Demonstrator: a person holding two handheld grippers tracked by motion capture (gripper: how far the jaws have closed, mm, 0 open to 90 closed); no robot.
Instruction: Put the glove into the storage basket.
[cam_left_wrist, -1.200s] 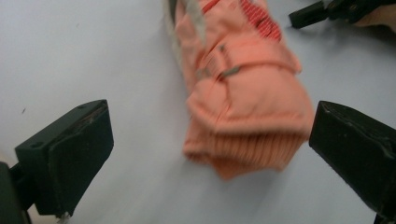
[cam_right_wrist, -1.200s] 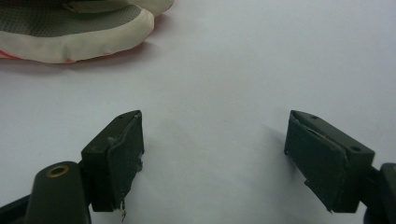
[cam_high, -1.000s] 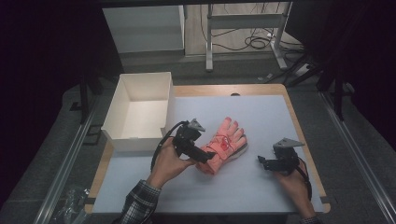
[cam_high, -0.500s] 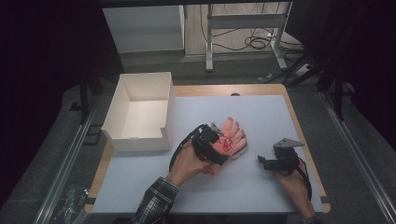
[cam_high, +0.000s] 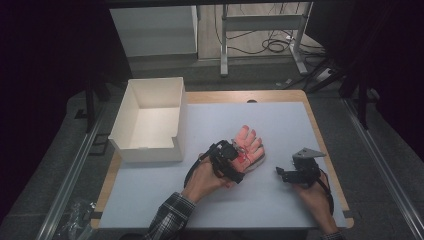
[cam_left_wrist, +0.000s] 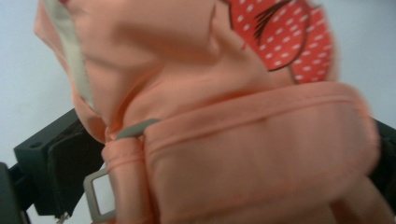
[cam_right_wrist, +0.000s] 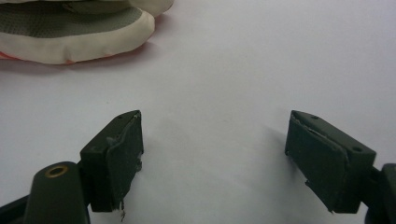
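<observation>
A peach glove (cam_high: 248, 140) with a red dotted patch lies palm up near the middle of the white mat. My left gripper (cam_high: 239, 161) is at its wrist end, open, with the jaws on either side of the cuff. In the left gripper view the cuff (cam_left_wrist: 261, 154) and its grey buckle (cam_left_wrist: 98, 196) sit between the spread jaws of that gripper (cam_left_wrist: 229, 149). My right gripper (cam_high: 281, 173) rests on the mat to the right of the glove, open and with nothing between its jaws. From the right gripper (cam_right_wrist: 212, 144), the glove's edge (cam_right_wrist: 70, 32) shows ahead at upper left.
An open white box (cam_high: 150, 150) stands at the left edge of the table, close to the left hand. The white mat (cam_high: 285, 120) covers the wooden tabletop. Table legs and cables lie on the floor beyond the far edge.
My left gripper has moved right and forward onto the glove's cuff, which now lies between its jaws. The right gripper has stayed in place.
</observation>
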